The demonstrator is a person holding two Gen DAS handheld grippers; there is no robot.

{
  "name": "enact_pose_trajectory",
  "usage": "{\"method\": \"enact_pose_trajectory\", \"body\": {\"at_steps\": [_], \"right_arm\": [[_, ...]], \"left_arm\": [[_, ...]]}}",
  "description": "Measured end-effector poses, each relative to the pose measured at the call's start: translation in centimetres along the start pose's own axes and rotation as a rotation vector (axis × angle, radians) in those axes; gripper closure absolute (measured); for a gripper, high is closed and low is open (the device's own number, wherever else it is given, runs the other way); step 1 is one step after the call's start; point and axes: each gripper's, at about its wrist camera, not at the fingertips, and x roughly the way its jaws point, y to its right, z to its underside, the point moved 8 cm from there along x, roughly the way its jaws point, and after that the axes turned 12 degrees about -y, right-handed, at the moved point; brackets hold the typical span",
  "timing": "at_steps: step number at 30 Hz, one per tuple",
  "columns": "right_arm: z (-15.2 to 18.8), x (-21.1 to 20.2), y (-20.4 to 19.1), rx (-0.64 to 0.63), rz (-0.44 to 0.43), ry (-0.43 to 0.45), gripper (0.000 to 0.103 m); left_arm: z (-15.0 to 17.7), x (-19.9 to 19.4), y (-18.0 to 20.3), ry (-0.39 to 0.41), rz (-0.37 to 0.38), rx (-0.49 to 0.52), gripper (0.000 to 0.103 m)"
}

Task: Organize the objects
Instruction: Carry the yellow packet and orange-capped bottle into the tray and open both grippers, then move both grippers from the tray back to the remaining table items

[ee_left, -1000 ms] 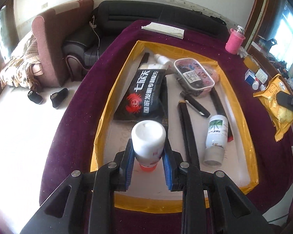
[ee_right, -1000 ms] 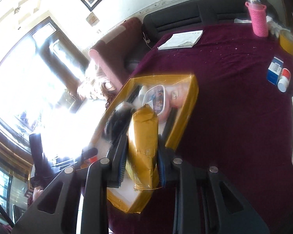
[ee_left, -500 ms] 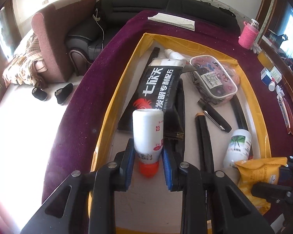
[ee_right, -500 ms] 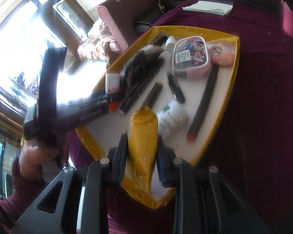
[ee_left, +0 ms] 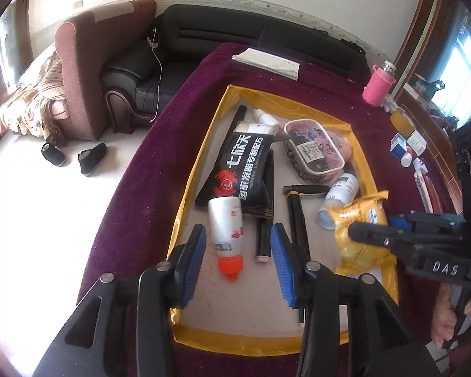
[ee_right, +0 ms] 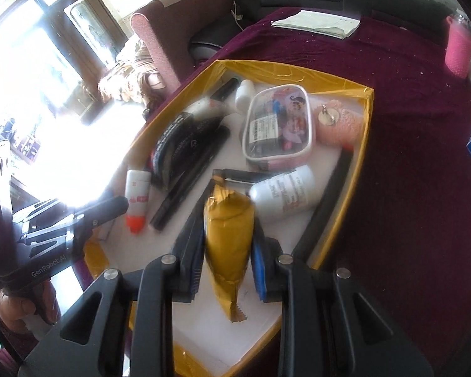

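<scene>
White bottle with orange cap [ee_left: 226, 229]: lying flat on the white floor of the yellow-rimmed tray [ee_left: 194, 169], cap toward the camera, base touching the black printed pouch [ee_left: 240, 172]. Left gripper [ee_left: 238, 259] fingers spread wide, one on each side of the bottle, neither touching it. Bottle visible from the right wrist too [ee_right: 137, 196], near the tray's left edge.

Yellow snack packet [ee_right: 229, 238]: pinched upright between the closed-in fingers of the right gripper [ee_right: 227, 262], over the tray's near right part. In the left view the packet [ee_left: 361, 229] sits just beside the white green-label bottle [ee_left: 340, 198].

Other tray contents: clear cartoon-print case [ee_left: 312, 150], pink puff [ee_right: 340, 124] in the far right corner, several black pens and sticks. Tray rests on a maroon-covered desk [ee_left: 147, 169]. Pink-sleeved bottle [ee_left: 378, 86] and papers [ee_left: 267, 61] at the far end.
</scene>
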Motion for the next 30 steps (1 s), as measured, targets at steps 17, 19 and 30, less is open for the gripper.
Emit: {"method": "enact_pose_trajectory", "body": {"at_steps": [17, 19, 30], "right_arm": [[2.0, -0.5, -1.5, -0.083, 0.116, 0.017, 0.067], [1.7, -1.5, -1.3, -0.077, 0.111, 0.046, 0.061], [1.5, -6.6, 2.7, 0.003, 0.242, 0.187, 0.059]], "left_arm": [[-0.9, -3.4, 1.3, 0.148, -0.154, 0.040, 0.034], [-0.9, -3.7, 1.7, 0.163, -0.196, 0.059, 0.034], [-1.3, -5.8, 3.4, 0.233, -0.230, 0.064, 0.034]]}}
